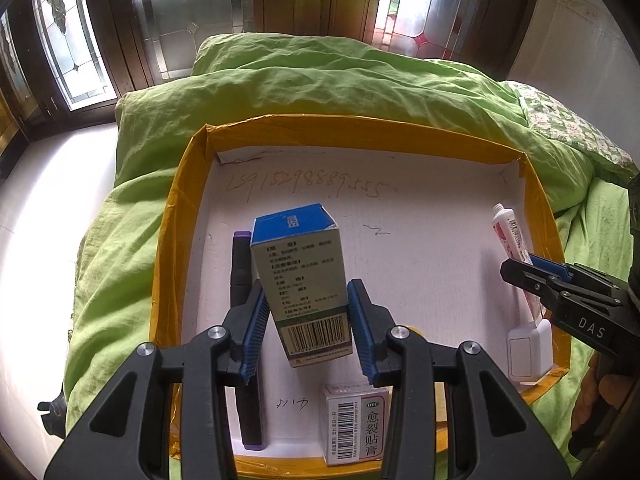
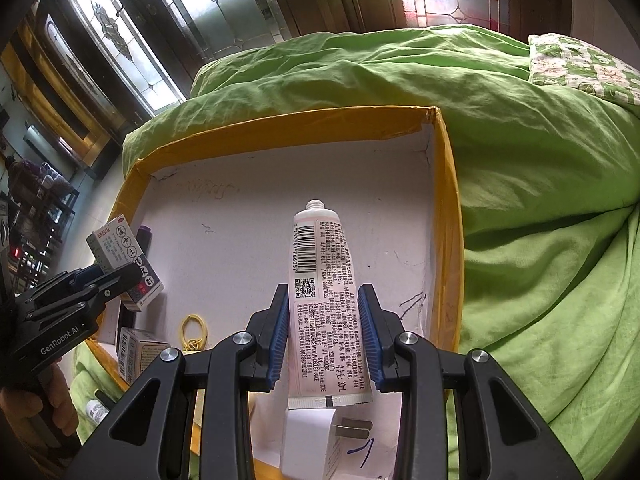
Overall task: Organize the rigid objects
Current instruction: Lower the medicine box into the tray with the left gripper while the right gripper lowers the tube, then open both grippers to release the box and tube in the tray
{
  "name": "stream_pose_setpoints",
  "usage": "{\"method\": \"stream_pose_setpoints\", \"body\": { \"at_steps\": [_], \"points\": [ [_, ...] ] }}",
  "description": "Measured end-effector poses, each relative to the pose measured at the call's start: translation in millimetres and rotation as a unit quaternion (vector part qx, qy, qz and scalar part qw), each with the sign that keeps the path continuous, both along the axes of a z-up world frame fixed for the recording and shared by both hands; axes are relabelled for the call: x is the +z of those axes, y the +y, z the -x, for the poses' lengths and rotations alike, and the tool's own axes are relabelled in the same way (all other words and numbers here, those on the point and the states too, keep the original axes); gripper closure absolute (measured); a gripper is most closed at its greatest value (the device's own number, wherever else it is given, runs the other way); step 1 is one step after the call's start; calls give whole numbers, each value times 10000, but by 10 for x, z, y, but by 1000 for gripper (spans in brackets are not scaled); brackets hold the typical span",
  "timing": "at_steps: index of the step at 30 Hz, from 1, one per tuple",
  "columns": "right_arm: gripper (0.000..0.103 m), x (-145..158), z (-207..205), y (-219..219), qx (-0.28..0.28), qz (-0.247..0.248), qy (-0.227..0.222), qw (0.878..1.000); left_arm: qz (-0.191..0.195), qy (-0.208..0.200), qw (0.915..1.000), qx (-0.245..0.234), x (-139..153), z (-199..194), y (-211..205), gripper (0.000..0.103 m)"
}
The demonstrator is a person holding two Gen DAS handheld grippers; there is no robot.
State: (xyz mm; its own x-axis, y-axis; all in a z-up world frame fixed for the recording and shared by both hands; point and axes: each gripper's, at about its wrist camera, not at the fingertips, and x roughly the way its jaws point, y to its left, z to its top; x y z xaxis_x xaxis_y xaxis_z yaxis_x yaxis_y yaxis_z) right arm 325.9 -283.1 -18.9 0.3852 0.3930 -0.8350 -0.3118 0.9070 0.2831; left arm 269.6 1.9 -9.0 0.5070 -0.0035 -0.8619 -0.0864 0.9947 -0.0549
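Note:
A shallow cardboard tray (image 1: 180,208) with yellow-taped walls and a white floor lies on a green duvet. My left gripper (image 1: 308,328) is shut on a grey-green medicine box (image 1: 300,276) with a blue top, held tilted over the tray's left part. My right gripper (image 2: 324,336) is shut on a white uncapped ointment tube (image 2: 322,264), nozzle pointing away, near the tray's right wall (image 2: 448,216). In the left wrist view the right gripper (image 1: 516,270) and tube (image 1: 510,228) show at the right. In the right wrist view the left gripper (image 2: 120,276) and its box (image 2: 120,248) show at the left.
In the tray lie a black pen with purple ends (image 1: 241,268), a second medicine box (image 1: 354,426), a white charger plug (image 2: 316,436) and a yellow ring (image 2: 194,330). A small white bottle (image 2: 96,408) lies outside it. A green duvet (image 1: 320,80) surrounds the tray, with a patterned pillow (image 2: 584,68) at the right.

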Motion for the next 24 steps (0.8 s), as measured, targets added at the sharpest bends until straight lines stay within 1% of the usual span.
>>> {"method": "stream_pose_setpoints", "body": {
  "at_steps": [5,8,12,14,16,18,20,22,24],
  "points": [
    [73,0,-13,16,9,76,-83,9999,-60,51,9999,94,-74,-138,3,70],
    [73,-5,-20,22,7,118,-135,9998,-114,121,9998,135,-144,-178,15,71],
    [73,-15,-43,26,-6,202,-203,9996,-121,78,9998,147,-158,-164,28,71],
    [73,-13,-42,36,3,265,-245,9993,5,76,9999,139,-154,-159,49,70],
    [73,-9,-33,36,-15,276,-275,9992,268,82,9995,136,-143,-139,97,70],
    [72,3,-24,34,-21,249,-312,9992,418,97,9990,157,-112,-120,126,65],
    [68,12,-25,19,-56,189,-309,9993,428,-3,9989,164,-38,-60,127,50],
    [58,43,-3,-22,-118,67,-327,9994,351,-144,9992,162,54,19,118,44],
    [57,97,41,-72,-162,-99,-351,9992,339,-201,9991,144,138,100,114,42]
  ]
}}
